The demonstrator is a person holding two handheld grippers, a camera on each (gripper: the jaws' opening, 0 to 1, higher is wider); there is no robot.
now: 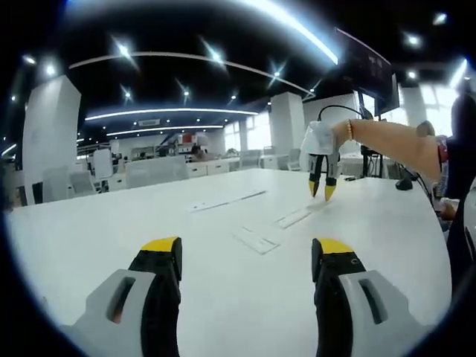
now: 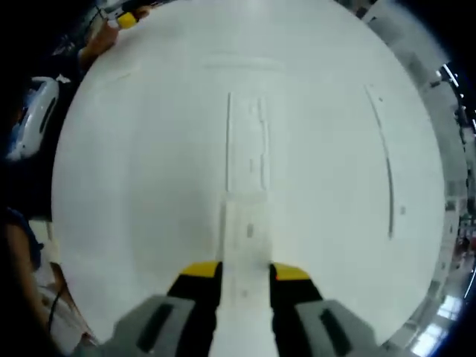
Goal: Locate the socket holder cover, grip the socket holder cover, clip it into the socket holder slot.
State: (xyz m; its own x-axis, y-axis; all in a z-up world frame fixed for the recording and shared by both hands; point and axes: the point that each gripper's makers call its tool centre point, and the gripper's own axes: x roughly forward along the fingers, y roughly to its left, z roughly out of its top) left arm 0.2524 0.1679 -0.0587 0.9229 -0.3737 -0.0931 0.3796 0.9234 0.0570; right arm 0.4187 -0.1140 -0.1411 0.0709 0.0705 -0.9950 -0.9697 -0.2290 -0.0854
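Socket holder cover (image 2: 245, 245), a pale flat strip hard to tell from the white table (image 2: 134, 163), runs out from between the right gripper (image 2: 245, 272)'s jaws toward 12 o'clock in the right gripper view. The yellow-tipped jaws stand close on either side of its near end and seem to pinch it, though white on white leaves the contact itself unclear. Just beyond its far end, still toward 12 o'clock, lies a longer channelled strip, which I take to be the socket holder slot (image 2: 247, 141); the two look roughly in line, with the cover's end touching or just overlapping it. A thin separate rail (image 2: 385, 163) lies well apart at 2 o'clock.

To clip it well, I judge the cover should be kept parallel to the slot's long edges, lowered flat and not nose-first, and pressed evenly so both sides seat together.

In the left gripper view, the left gripper (image 1: 248, 249) holds its jaws wide apart with nothing between them, above bare table. The right gripper (image 1: 323, 186) shows at 1 o'clock, tips down over the flat strips (image 1: 294, 218), held by a person's arm (image 1: 394, 145). Another flat piece (image 1: 255, 239) lies at 12 o'clock, nearer the left jaws.
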